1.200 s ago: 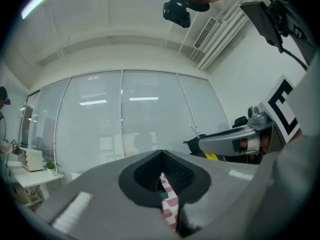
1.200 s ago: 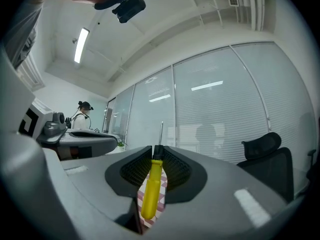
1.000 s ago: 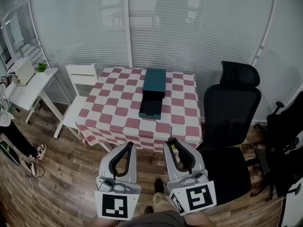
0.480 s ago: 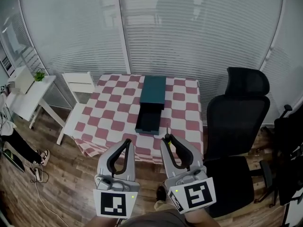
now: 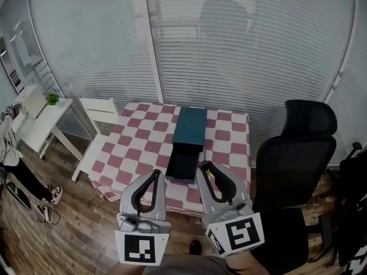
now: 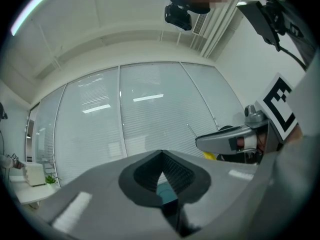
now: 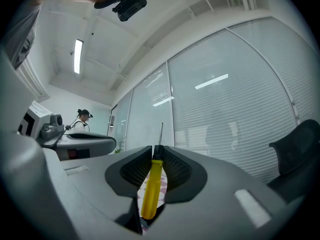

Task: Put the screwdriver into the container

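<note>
A teal container [image 5: 191,125] lies on the red-and-white checkered table [image 5: 137,148], with its dark drawer [image 5: 183,162] pulled open toward me. My right gripper [image 5: 205,168] is shut on the screwdriver [image 7: 151,186]. Its yellow handle sits between the jaws and the thin shaft [image 7: 161,132] sticks out past the tips. In the head view those tips hang just right of the open drawer, above the table's near edge. My left gripper [image 5: 155,176] is shut and empty, and its tips are left of the drawer. Teal shows through the gap of the left gripper [image 6: 161,156].
A black office chair [image 5: 298,153] stands right of the table and a white chair [image 5: 98,111] at its left. A white side table [image 5: 35,119] with a small plant is further left, near a person's legs [image 5: 17,179]. Blind-covered glass walls close off the back. The floor is wood.
Both grippers have come forward toward the table: their tips now overlap its near edge beside the open drawer. The screwdriver stays clamped in the right gripper.
</note>
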Demonstrator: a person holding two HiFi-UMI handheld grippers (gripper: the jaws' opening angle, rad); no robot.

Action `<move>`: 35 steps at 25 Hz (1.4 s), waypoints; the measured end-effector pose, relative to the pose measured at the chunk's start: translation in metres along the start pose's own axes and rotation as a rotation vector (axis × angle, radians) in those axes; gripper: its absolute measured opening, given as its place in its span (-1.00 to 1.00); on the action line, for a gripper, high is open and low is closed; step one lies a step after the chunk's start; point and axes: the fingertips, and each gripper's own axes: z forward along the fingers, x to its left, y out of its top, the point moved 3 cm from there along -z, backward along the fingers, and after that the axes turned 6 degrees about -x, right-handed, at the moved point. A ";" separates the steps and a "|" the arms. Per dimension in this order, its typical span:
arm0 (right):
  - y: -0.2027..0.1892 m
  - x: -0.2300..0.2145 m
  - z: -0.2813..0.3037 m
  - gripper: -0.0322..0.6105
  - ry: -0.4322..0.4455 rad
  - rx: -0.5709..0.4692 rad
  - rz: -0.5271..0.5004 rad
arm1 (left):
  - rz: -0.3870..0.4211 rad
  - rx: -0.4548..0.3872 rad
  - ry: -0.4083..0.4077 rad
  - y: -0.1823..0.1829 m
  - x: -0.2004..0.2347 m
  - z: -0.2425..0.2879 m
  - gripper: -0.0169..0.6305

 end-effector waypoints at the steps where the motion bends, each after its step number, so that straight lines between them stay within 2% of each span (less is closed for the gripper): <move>1: -0.001 -0.001 0.004 -0.61 0.005 0.001 0.000 | 0.000 0.002 0.004 -0.002 0.002 0.002 -0.95; 8: -0.017 -0.011 0.032 -0.61 0.024 0.028 0.001 | -0.021 0.007 0.030 -0.017 0.017 0.028 -0.94; 24: -0.064 -0.022 0.105 -0.61 -0.033 0.117 0.014 | -0.070 0.061 -0.033 -0.068 0.070 0.088 -0.95; 30: -0.099 -0.020 0.116 -0.61 -0.071 0.193 0.035 | -0.096 0.110 -0.080 -0.093 0.080 0.096 -0.95; 35: -0.131 -0.017 0.122 -0.61 -0.078 0.257 0.055 | -0.119 0.167 -0.088 -0.122 0.088 0.098 -0.95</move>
